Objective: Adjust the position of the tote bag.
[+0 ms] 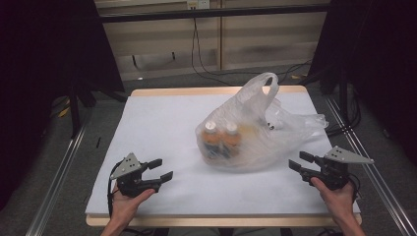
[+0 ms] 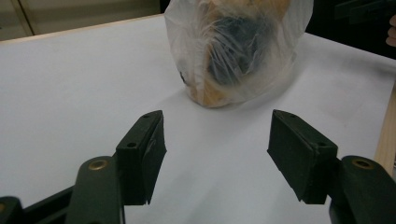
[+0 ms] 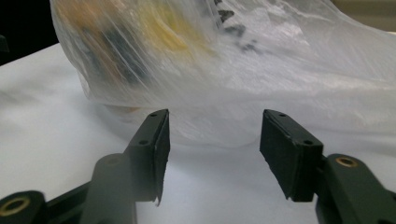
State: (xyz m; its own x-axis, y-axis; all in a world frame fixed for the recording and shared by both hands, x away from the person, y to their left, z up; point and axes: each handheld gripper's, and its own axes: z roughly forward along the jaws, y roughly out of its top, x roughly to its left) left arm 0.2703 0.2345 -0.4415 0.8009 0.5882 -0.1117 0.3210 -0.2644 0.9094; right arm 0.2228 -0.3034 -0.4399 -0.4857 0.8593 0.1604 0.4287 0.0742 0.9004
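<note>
A clear plastic bag (image 1: 255, 125) lies on the white table, its handles rising at the far side. Inside it stand two bottles (image 1: 222, 138) with white caps and orange contents. My left gripper (image 1: 161, 169) rests at the near left, open and empty, its jaws pointed toward the bag (image 2: 233, 46) from some way off. At the near right my right gripper (image 1: 300, 161) is open and empty too, with the bag (image 3: 261, 70) just beyond its fingertips, close in front of the jaws.
The white table (image 1: 162, 128) has a wooden rim at front and back. Metal rails run along the floor on both sides. Cables hang down the back wall (image 1: 196, 44) and dark curtains stand left and right.
</note>
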